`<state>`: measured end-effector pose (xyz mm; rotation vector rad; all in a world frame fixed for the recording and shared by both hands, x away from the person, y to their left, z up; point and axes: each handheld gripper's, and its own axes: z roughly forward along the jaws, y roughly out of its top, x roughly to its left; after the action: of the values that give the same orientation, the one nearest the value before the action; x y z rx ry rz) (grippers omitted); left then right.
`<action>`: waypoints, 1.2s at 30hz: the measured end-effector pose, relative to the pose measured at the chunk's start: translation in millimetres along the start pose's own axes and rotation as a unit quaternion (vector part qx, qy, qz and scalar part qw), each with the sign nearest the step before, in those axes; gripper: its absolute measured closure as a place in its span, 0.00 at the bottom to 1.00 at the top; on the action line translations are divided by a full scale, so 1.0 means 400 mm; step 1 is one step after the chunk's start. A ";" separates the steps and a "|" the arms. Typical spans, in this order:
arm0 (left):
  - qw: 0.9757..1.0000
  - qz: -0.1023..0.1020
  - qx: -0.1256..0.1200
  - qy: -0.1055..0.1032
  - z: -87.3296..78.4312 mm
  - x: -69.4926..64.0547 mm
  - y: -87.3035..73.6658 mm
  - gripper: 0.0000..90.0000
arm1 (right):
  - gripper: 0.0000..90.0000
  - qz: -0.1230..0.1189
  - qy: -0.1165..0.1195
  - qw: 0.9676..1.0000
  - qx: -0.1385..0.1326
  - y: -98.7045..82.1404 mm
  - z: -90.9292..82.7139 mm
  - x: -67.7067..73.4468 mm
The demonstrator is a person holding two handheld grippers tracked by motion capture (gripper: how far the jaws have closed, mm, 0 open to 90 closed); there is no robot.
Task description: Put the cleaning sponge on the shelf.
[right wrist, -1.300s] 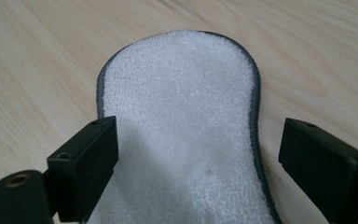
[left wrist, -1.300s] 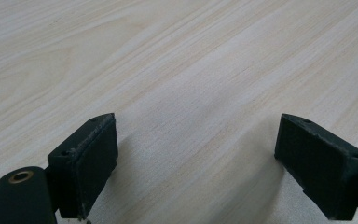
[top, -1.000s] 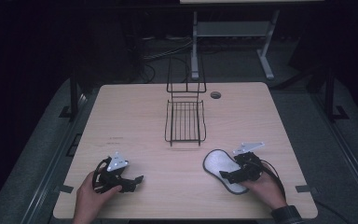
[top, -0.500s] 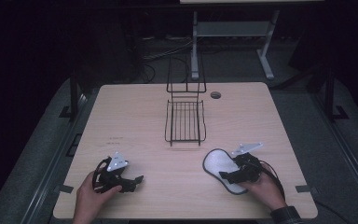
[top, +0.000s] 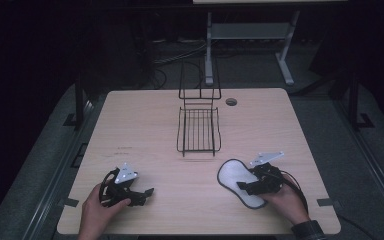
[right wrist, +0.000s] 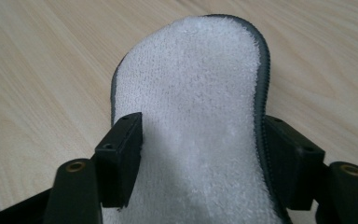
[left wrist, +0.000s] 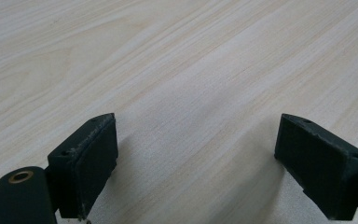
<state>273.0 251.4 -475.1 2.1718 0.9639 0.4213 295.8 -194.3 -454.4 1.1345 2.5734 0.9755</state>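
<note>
The insole's (right wrist: 191, 116) near end is cut off at the frame's bottom. The right gripper's (right wrist: 200, 154) 2 jaws clamp its edges; the left gripper (left wrist: 196, 158) gapes wide, lower left.

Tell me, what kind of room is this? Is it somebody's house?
Probably not a house. It looks like a lab or workshop: a plain wooden table stands in a dark room, cables trail over the floor behind it, and a person holds camera-fitted tongs, left and right, near a wire rack.
</note>
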 end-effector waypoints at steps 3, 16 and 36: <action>1.000 0.000 0.000 0.000 0.000 0.000 0.000 0.14 | 0.49 0.009 0.006 1.000 -0.012 0.001 -0.014 -0.009; 1.000 -0.002 0.000 0.000 0.000 -0.001 0.000 0.14 | 0.81 0.035 0.045 0.996 -0.061 0.011 -0.073 -0.028; 1.000 -0.002 0.000 0.000 0.000 -0.001 0.000 0.14 | 0.92 0.036 0.053 0.993 -0.101 0.030 -0.138 -0.039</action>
<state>272.9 251.2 -475.0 2.1691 0.9670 0.4191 292.4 -226.9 -405.7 1.1550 2.4569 1.3140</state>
